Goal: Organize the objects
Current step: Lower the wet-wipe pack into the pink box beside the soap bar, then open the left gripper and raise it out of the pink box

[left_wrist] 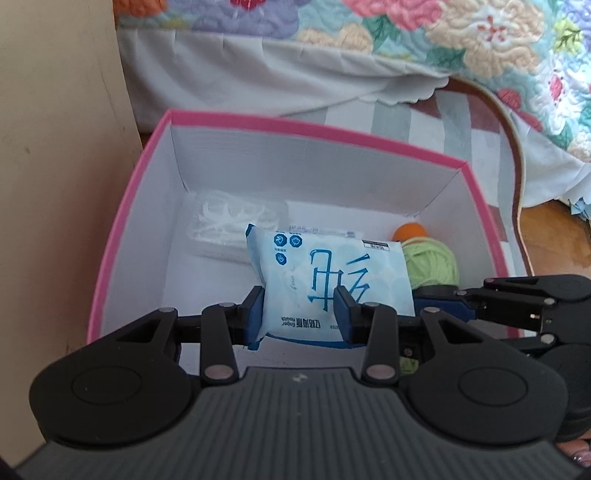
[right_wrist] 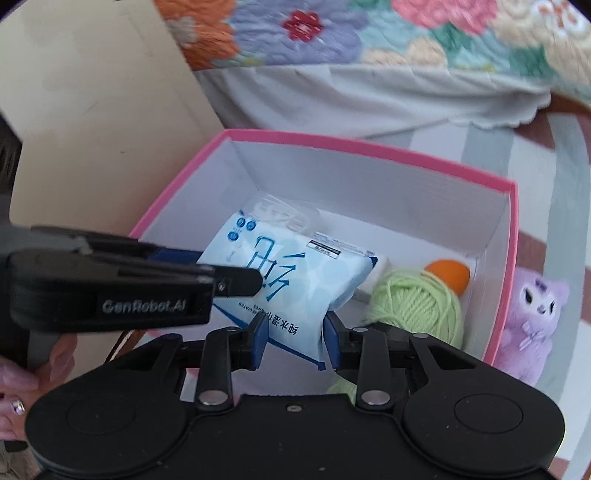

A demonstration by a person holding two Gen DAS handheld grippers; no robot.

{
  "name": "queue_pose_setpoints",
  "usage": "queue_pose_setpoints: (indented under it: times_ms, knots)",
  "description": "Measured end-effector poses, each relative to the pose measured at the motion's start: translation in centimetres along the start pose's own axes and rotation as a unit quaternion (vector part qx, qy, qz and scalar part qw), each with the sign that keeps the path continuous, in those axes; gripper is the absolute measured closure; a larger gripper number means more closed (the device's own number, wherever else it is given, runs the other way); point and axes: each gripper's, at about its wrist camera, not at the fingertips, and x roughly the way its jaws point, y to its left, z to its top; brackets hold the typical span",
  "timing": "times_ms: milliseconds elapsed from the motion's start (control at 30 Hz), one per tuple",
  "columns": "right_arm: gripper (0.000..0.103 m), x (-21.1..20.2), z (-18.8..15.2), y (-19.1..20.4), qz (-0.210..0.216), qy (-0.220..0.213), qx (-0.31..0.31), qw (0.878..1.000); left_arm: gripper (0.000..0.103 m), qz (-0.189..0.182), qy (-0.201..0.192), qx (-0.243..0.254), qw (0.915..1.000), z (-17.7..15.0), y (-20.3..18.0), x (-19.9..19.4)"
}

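A pale blue wet-wipes pack (left_wrist: 325,277) is held over the inside of a pink-rimmed white box (left_wrist: 303,129). My left gripper (left_wrist: 300,314) is shut on the pack's near edge. My right gripper (right_wrist: 294,334) is shut on the pack's other end (right_wrist: 295,280). In the right wrist view the left gripper comes in from the left across the pack. In the box lie a clear packet of white floss picks (left_wrist: 225,225), a green yarn ball (left_wrist: 432,262) and an orange ball (left_wrist: 410,230). The box shows in the right wrist view too (right_wrist: 369,147).
A purple plush toy (right_wrist: 532,321) lies outside the box at its right wall on a striped rug (right_wrist: 554,177). A flowered quilt (left_wrist: 443,33) hangs from a bed behind the box. A beige panel (left_wrist: 55,166) stands at the left.
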Motion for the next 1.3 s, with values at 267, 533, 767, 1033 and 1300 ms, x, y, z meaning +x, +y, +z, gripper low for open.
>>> queue_pose_setpoints:
  times_ms: [267,533,767,1033,1300]
  knots:
    - [0.070,1.6,-0.4,-0.4,0.009,0.031,0.024,0.999,0.065,0.001,0.049,-0.029,0.9984,-0.3,1.4,2.2]
    - [0.071,2.5,-0.2,0.0,-0.002,0.038,0.028,0.999,0.065,0.013,0.048,-0.022,0.9985,-0.3,1.5,3.1]
    - [0.070,3.0,0.0,0.7,-0.027,0.048,0.022,0.998,0.065,0.022,0.065,-0.054,0.9961,-0.2,2.4,4.8]
    - [0.069,-0.2,-0.2,1.6,-0.031,0.016,-0.013,0.999,0.064,0.010,0.043,-0.046,0.9980,-0.1,1.5,2.9]
    - [0.069,-3.7,-0.9,2.6,-0.048,-0.007,-0.058,0.997,0.052,0.049,0.014,0.001,0.9987,0.0,-0.7,-0.7]
